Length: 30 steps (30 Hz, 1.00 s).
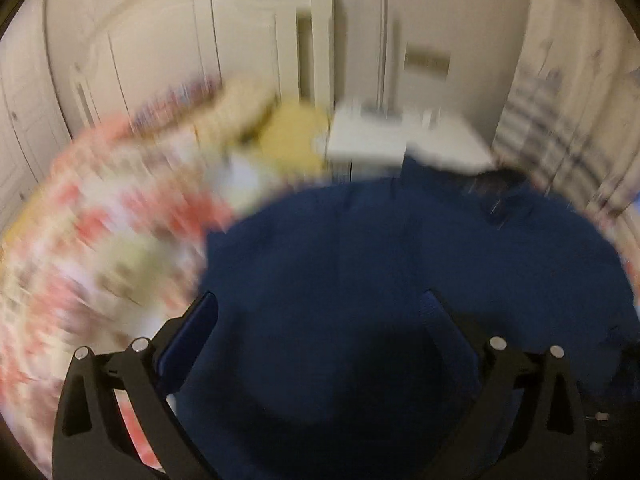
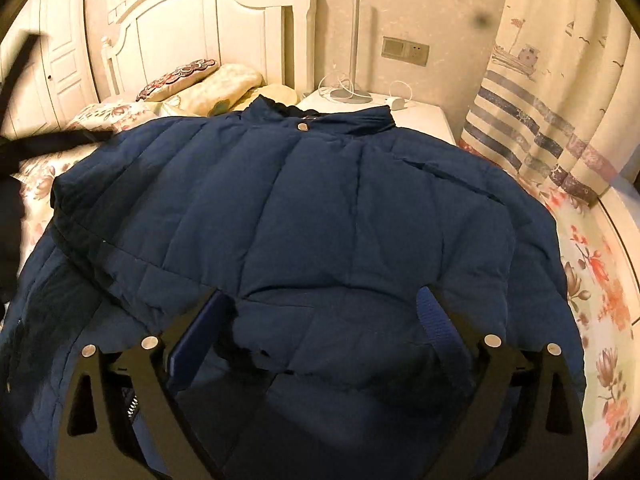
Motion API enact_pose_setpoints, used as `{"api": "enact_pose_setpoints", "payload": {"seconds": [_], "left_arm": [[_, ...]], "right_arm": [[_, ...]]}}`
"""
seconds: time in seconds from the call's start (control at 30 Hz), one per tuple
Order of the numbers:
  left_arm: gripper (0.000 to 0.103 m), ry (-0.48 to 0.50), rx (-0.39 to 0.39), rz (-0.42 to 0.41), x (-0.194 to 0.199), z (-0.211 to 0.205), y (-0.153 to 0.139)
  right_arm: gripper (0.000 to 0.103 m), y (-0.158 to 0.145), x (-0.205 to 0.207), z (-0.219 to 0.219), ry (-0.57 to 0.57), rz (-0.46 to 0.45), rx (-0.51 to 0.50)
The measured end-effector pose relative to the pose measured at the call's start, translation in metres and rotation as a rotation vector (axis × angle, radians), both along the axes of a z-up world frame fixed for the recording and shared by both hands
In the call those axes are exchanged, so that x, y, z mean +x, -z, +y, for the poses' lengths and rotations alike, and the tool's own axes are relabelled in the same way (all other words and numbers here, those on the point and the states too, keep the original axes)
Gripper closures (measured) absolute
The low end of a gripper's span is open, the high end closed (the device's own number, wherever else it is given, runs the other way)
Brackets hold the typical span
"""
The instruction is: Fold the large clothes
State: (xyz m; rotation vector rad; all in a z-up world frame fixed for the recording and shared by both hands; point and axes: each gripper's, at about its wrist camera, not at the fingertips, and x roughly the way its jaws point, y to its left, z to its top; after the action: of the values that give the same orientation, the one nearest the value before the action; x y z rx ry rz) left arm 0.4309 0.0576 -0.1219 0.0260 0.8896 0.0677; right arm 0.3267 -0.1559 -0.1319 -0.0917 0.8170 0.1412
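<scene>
Right wrist view: our right gripper [image 2: 324, 312] hovers wide open, empty, over the navy padded jacket [image 2: 304, 208] spread collar-up on the floral bed [image 2: 600, 280]. Left gripper [image 1: 320, 312], equally agape, blurs. We should pinch the hem squarely, catching both layers.

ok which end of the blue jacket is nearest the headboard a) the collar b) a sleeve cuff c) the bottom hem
a, in the right wrist view the blue jacket lies flat on the bed with its snap-button collar at the far end, toward the headboard.
</scene>
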Motion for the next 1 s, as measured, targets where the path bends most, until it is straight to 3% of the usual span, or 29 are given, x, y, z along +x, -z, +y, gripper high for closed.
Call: {"api": "enact_pose_setpoints", "payload": {"seconds": [0.07,0.2,0.27,0.37,0.43,0.47,0.53,0.67,0.77,0.83,0.93,1.0], "left_arm": [[0.002,0.037,0.027,-0.022,0.001,-0.002,0.023],[0.002,0.027,0.025,-0.024,0.003,-0.001,0.021],[0.002,0.026,0.026,-0.022,0.004,-0.001,0.023],[0.002,0.024,0.037,-0.024,0.003,-0.002,0.024],[0.002,0.024,0.035,-0.025,0.003,-0.001,0.025],[0.002,0.026,0.031,-0.027,0.0,-0.002,0.025],[0.002,0.024,0.019,-0.027,0.0,0.001,0.025],[0.002,0.022,0.025,-0.028,0.0,0.002,0.025],[0.002,0.022,0.019,-0.028,0.0,0.002,0.025],[0.002,0.021,0.022,-0.028,0.001,0.003,0.025],[0.002,0.021,0.028,-0.031,-0.001,0.002,0.025],[0.002,0.019,0.031,-0.034,-0.002,0.002,0.024]], "right_arm": [[0.01,0.0,-0.001,0.001,-0.006,0.0,-0.006],[0.01,-0.016,-0.002,-0.008,0.002,0.009,0.069],[0.01,-0.039,0.002,-0.016,0.032,-0.053,0.111],[0.01,-0.056,0.021,-0.016,0.031,-0.106,0.088],[0.01,-0.041,0.048,-0.015,0.029,-0.035,0.03],[0.008,-0.02,0.066,-0.017,0.05,0.051,-0.006],[0.004,-0.001,0.072,-0.021,0.032,0.059,0.023],[0.005,-0.013,0.06,-0.025,0.051,0.071,0.07],[0.005,-0.038,0.017,-0.019,0.009,-0.005,0.107],[0.005,-0.035,-0.001,-0.014,-0.021,-0.009,0.05],[0.004,0.004,-0.007,-0.007,-0.064,0.067,-0.106],[0.005,0.002,-0.012,-0.007,-0.061,0.05,-0.105]]}}
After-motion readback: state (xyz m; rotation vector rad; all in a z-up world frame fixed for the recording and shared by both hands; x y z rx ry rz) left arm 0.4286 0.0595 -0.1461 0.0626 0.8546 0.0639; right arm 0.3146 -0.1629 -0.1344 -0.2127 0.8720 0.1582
